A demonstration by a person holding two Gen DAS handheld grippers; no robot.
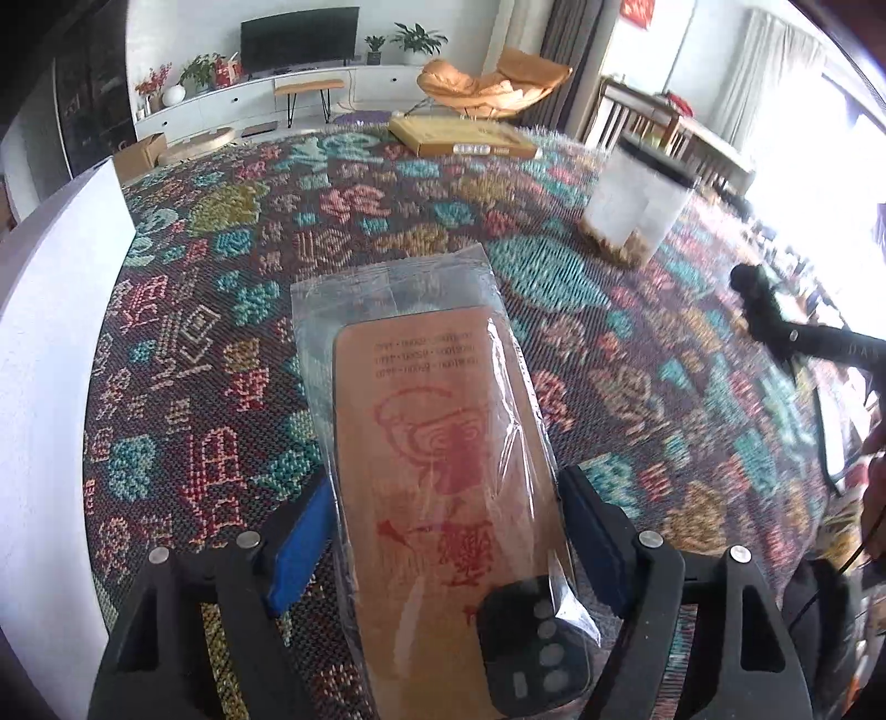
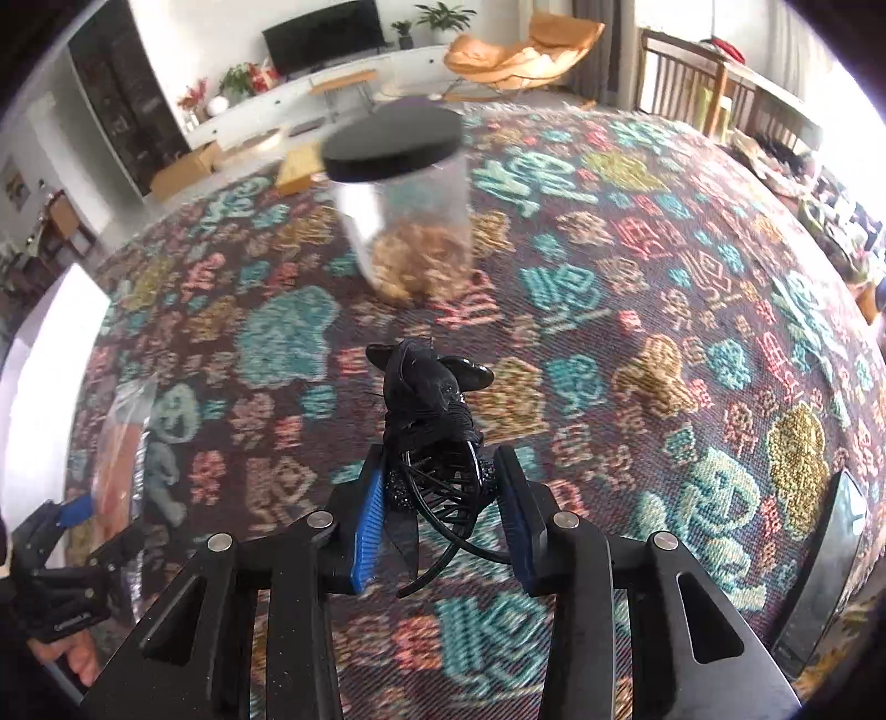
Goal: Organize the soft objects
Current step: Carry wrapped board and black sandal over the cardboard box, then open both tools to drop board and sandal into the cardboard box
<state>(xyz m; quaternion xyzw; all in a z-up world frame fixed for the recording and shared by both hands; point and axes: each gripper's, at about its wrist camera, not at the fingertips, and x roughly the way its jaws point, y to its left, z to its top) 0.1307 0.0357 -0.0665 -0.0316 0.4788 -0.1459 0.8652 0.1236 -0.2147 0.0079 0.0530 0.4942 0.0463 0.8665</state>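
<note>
Landmark: the jar (image 2: pixel 407 205), clear, black-lidded, brown pieces at its bottom, standing on the patterned cloth (image 2: pixel 637 310). Item one: left gripper (image 1: pixel 448 531), jaws part-way closed on a packet (image 1: pixel 437 443), a tan insert with red print in clear wrap; both blue pads lie against the packet's sides, and the packet juts forward past them, short of the jar and left of it. The left view alone shows the red printed figure and lines of small text, a flat yellow box (image 1: pixel 459 138) beyond the jar at the cloth's far edge, and a white panel (image 1: pixel 55 332) far left of the jar. Item two: right gripper (image 2: pixel 446 498), jaws drawn close on a black hair claw (image 2: pixel 437 443) with a black fabric bow; the pads (image 2: pixel 368 515) press the claw's ribbed body, the bow pointing toward the jar, near it on the viewer's side. The right view alone shows the claw's curved teeth; in the left view the claw (image 1: pixel 753 288) is a small dark shape right of the jar. The right view also catches the left gripper (image 2: pixel 66 565) and packet (image 2: pixel 119 454) low and far left of the jar, with fingers (image 2: pixel 77 664) beneath, and a dark phone-like slab (image 2: pixel 819 570) on the cloth far right. Room behind the jar: television (image 1: pixel 302 41), orange chair (image 1: pixel 487 83).
</note>
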